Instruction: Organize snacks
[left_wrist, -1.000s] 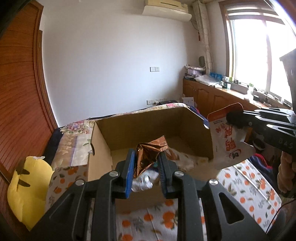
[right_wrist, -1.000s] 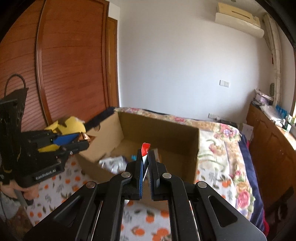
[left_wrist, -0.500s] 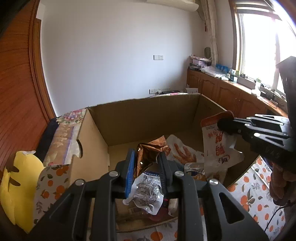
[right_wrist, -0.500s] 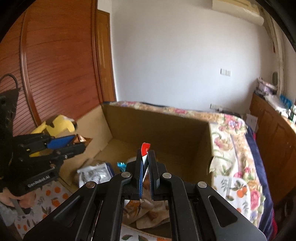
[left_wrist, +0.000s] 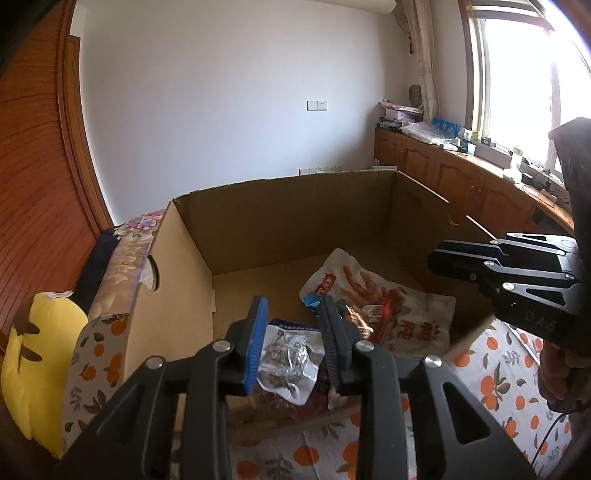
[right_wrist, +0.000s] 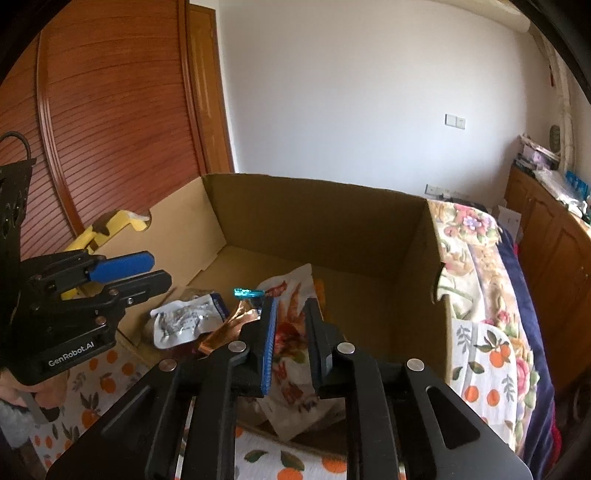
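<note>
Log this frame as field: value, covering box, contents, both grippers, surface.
container: open brown cardboard box, on the bed
contents: silver foil snack pouch, white chicken-feet snack bag, copper foil packet, small teal wrapper
left gripper: jaws opening, nothing gripped, above the silver pouch
right gripper: jaws opening, nothing gripped, over the white bag
surface: orange-print bedsheet
beside box: yellow plush toy
</note>
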